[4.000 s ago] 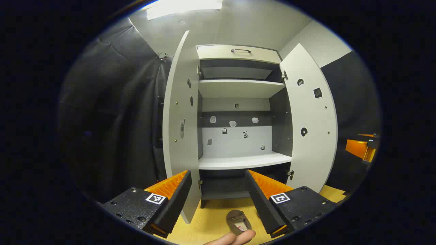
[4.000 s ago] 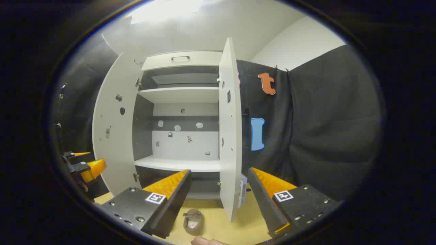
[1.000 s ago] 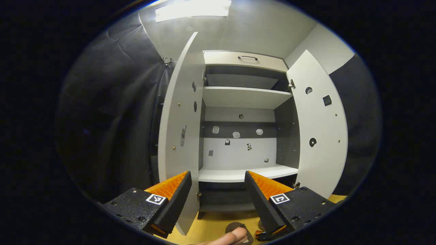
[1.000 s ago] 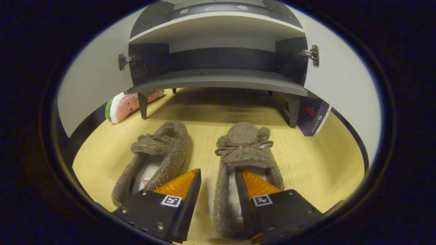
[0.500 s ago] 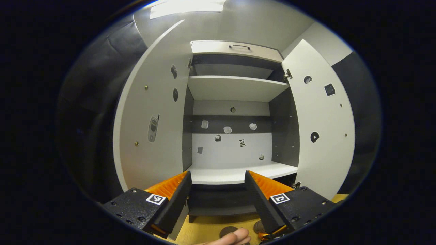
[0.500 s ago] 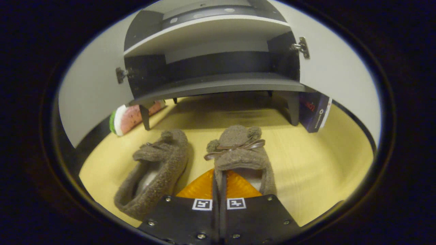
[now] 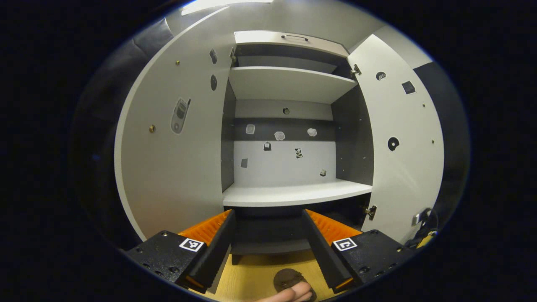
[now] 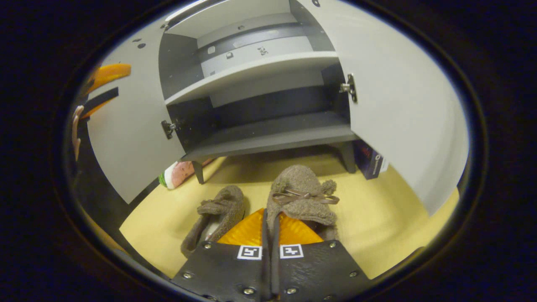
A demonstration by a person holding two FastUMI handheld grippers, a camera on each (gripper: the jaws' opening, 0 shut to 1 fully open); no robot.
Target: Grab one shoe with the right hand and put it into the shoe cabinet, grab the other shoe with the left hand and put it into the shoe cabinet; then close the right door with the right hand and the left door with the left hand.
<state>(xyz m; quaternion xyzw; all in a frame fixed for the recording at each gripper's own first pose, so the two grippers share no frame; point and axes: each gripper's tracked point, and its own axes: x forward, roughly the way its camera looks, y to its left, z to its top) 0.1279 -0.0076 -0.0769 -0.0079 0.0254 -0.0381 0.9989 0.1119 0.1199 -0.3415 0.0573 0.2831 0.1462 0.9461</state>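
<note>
The right gripper [image 8: 268, 228] has its jaws clamped together on the side wall of one shoe [image 8: 303, 196], in front of the open cabinet [image 8: 268, 138]. The other shoe [image 8: 218, 216] lies on the floor [image 8: 386, 218] just beside it. The left gripper [image 7: 268, 239], jaws apart, faces the cabinet's shelves.
</note>
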